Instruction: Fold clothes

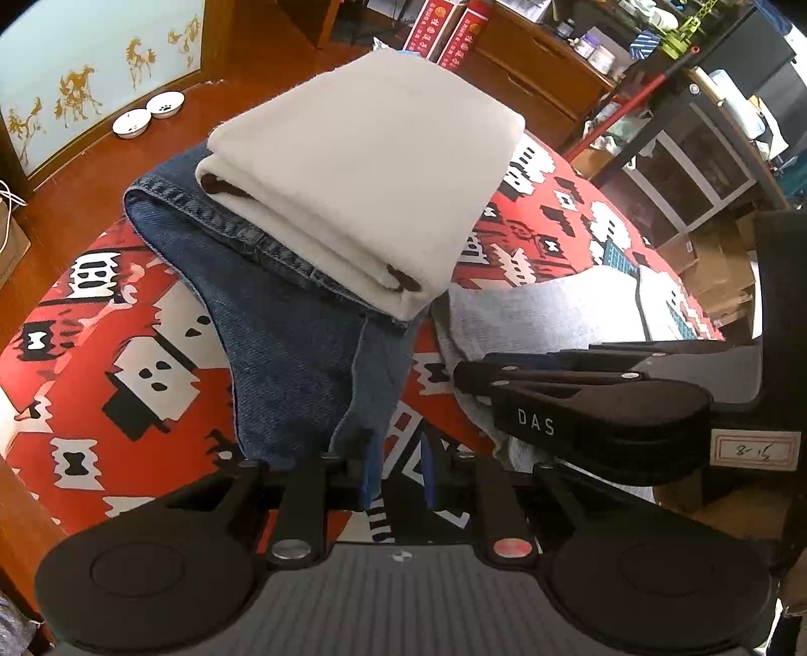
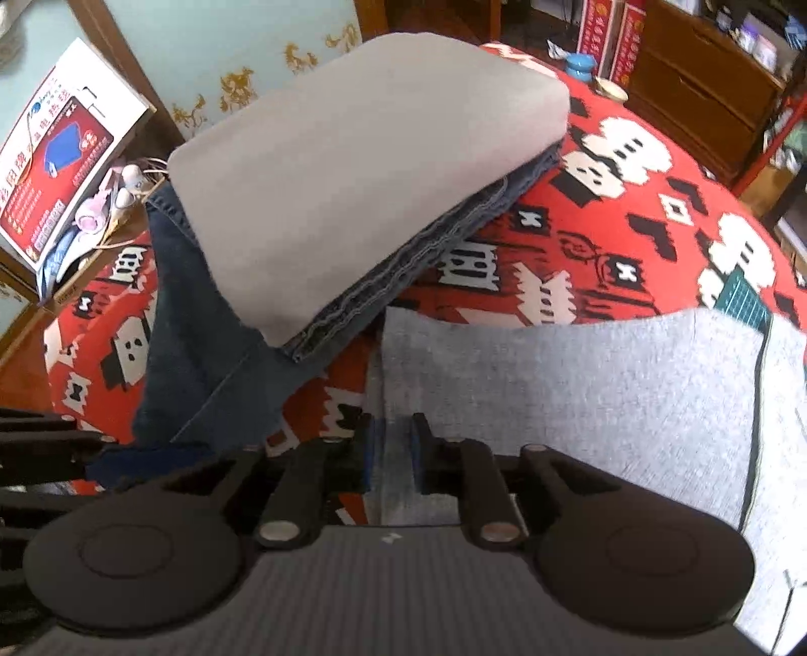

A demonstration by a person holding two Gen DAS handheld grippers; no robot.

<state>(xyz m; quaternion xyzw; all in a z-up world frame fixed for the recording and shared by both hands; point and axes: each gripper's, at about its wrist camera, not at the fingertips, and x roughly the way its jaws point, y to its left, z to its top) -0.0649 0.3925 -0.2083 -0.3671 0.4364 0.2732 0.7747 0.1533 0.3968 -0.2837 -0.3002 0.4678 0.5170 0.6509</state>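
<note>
A folded cream garment (image 1: 363,166) lies on top of folded blue jeans (image 1: 282,323) on the red patterned cloth (image 1: 101,353); both also show in the right wrist view, the cream garment (image 2: 353,166) above the jeans (image 2: 202,353). A grey garment (image 2: 580,388) lies flat to their right. My left gripper (image 1: 397,477) is open just above the cloth, and the jeans' lower corner reaches its left pad. My right gripper (image 2: 393,451) is shut on the grey garment's left edge, which fills the narrow gap between the pads. It appears from the side as my right gripper (image 1: 474,376).
The red, black and white cloth covers a round table (image 2: 630,227). Two white pet bowls (image 1: 149,113) sit on the wooden floor beyond. A printed box (image 2: 55,151) stands at the left, wooden drawers (image 2: 706,91) and red boxes (image 1: 444,30) at the back.
</note>
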